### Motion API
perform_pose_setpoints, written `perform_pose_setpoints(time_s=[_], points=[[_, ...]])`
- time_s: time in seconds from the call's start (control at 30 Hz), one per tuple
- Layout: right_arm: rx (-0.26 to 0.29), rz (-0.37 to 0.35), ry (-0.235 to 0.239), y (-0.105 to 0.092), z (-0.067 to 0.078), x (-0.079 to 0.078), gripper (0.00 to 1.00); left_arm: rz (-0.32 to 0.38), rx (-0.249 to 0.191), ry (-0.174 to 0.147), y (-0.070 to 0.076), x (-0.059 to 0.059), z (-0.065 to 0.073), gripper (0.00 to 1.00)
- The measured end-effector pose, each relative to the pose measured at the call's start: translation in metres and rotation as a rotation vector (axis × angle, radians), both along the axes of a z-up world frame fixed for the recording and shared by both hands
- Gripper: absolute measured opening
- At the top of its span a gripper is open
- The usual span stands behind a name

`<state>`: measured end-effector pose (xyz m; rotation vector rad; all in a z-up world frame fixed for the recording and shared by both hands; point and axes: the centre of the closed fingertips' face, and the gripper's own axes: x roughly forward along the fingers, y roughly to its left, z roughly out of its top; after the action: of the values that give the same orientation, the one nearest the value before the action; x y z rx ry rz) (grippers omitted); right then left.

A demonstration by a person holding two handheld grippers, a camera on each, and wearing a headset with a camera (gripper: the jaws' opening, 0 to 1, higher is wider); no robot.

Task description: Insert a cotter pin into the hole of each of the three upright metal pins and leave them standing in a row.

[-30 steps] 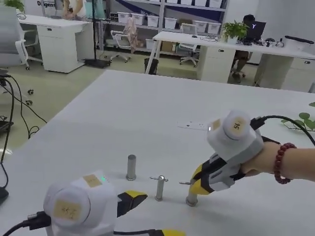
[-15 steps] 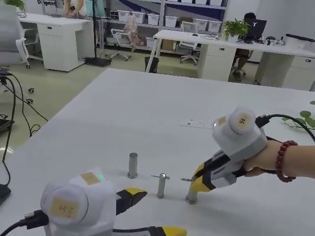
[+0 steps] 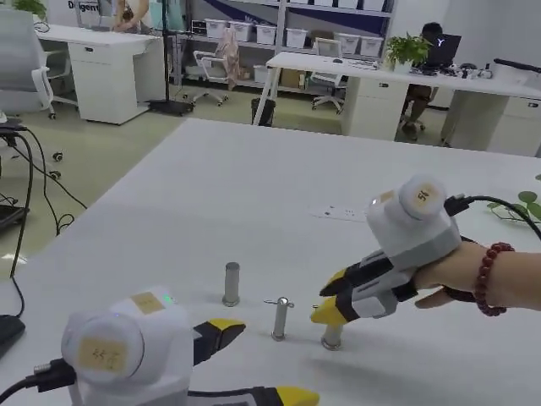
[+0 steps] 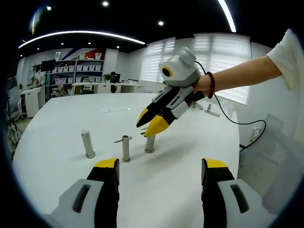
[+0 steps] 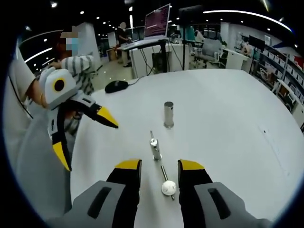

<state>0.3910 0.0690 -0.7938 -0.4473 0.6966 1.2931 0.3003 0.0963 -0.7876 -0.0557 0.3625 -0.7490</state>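
The three metal pins stand upright in a row on the white table (image 3: 211, 186), and I'll use the middle pin (image 3: 281, 318) as the anchor. That one has a cotter pin (image 3: 275, 302) poking sideways through its top. Just to its right in the head view is the right-hand pin (image 3: 332, 338). Its top is hidden behind the yellow tips of the right gripper (image 3: 330, 298), so from up there you can't see what's going on at the hole. The right gripper view sorts that out. It looks down on that pin's round top, which sits between the two jaws. The jaws are a narrow gap apart and not pinching anything. A second cotter pin (image 5: 163, 172) sticks out from the top toward the middle pin, though I can't tell if it's all the way through. On the other side of the middle pin, the third pin (image 3: 231, 283) stands a bit further off. The left gripper (image 3: 258, 362) hangs nearer the person than the middle pin, with its jaws spread wide and gripping nothing. Its own view has all three pins ahead of its jaws, with the right gripper reaching in over the right-hand one. The hand on the right gripper wears a bead bracelet (image 3: 483, 279).
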Motion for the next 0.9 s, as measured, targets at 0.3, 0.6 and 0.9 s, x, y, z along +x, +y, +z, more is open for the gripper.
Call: perform_pose_setpoints(time_s=[0.3, 0.6, 0.9], points=[[0.065, -0.03, -0.037, 0.047, 0.008, 0.013, 0.32, 0.024, -0.005, 0.0, 0.011, -0.007, 0.005, 0.77], [0.081, -0.056, -0.073, 0.082, -0.002, 0.029, 0.31, 0.061, -0.004, 0.002, 0.027, -0.012, 0.008, 0.85], [0.07, -0.056, -0.111, 0.108, -0.017, 0.037, 0.3, 0.096, 0.0, -0.003, 0.033, -0.018, 0.01, 0.91]])
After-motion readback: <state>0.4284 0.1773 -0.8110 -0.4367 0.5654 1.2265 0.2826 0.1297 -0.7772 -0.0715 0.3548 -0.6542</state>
